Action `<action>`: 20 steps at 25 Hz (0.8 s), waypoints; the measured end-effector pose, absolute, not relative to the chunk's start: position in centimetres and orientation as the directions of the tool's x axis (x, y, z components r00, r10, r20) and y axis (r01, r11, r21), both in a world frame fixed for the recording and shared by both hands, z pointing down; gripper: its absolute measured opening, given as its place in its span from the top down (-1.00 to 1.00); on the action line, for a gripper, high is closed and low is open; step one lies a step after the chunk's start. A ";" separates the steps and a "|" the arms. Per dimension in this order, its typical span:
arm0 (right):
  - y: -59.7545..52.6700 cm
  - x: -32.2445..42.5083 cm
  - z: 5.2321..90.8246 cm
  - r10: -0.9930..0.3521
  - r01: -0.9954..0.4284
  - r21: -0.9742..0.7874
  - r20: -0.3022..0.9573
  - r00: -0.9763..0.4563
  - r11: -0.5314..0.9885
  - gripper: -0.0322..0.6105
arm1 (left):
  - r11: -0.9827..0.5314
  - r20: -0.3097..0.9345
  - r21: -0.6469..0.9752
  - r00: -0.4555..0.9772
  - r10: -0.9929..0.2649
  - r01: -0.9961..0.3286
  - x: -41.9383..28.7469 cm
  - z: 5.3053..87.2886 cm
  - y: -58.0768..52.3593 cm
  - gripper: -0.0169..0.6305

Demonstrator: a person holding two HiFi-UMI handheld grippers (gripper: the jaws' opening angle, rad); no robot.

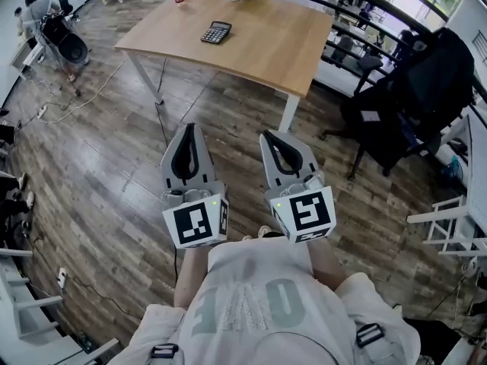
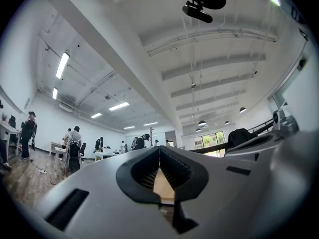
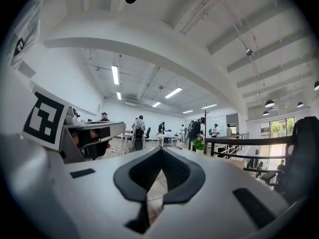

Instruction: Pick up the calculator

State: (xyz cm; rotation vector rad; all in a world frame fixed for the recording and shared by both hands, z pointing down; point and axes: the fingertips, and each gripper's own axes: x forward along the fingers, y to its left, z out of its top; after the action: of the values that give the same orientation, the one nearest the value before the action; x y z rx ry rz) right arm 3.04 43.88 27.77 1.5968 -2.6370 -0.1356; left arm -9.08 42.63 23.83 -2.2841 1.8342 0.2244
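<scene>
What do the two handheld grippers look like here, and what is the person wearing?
The left gripper and the right gripper both have pale grey tapered jaws lined with black ribbed pads. Each carries a white cube with black square markers, plus a small green light. The person wears a light grey T-shirt with large faded lettering, and straps with dark buckles.

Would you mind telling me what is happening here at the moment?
A person stands holding two grey two-jaw grippers. The left gripper and the right gripper are both shut and empty, pointing toward the light wooden table. The black calculator lies on that table, well ahead of both grippers and untouched.
</scene>
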 end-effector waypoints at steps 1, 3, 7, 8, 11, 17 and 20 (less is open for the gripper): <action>44.0 2.5 27.9 -0.884 -0.878 0.111 0.005 -0.468 0.465 0.84 | -0.202 -0.244 -0.060 0.211 -0.947 -0.978 -9.6 24.0 43.0 0.92; 44.4 1.5 28.2 -0.879 -0.871 0.127 0.008 -0.478 0.475 0.84 | -0.190 -0.241 -0.058 0.198 -0.950 -0.980 -10.6 24.4 43.6 0.92; 44.5 0.7 28.6 -0.883 -0.876 0.131 -0.002 -0.469 0.465 0.84 | -0.176 -0.227 -0.064 0.186 -0.956 -0.982 -12.2 25.4 43.6 0.92; 44.2 0.8 28.8 -0.886 -0.879 0.129 -0.003 -0.463 0.459 0.84 | -0.173 -0.225 -0.064 0.183 -0.957 -0.983 -12.6 25.6 43.3 0.92; 42.8 1.5 29.5 -0.894 -0.888 0.126 -0.015 -0.448 0.443 0.84 | -0.173 -0.237 -0.069 0.185 -0.954 -0.982 -13.1 25.5 42.2 0.92; 36.8 2.5 30.5 -0.903 -0.898 0.140 -0.055 -0.427 0.416 0.84 | -0.211 -0.267 -0.104 0.232 -0.935 -0.972 -11.6 26.2 36.9 0.92; 31.6 2.6 30.9 -0.904 -0.902 0.137 -0.073 -0.422 0.410 0.84 | -0.195 -0.285 -0.125 0.223 -0.932 -0.973 -12.0 26.4 32.6 0.92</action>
State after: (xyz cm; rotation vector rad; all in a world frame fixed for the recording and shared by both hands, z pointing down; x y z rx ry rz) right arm 2.65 31.62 30.87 1.6823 -2.6275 -0.2422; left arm -11.95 32.62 26.38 -2.2233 1.7887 0.2096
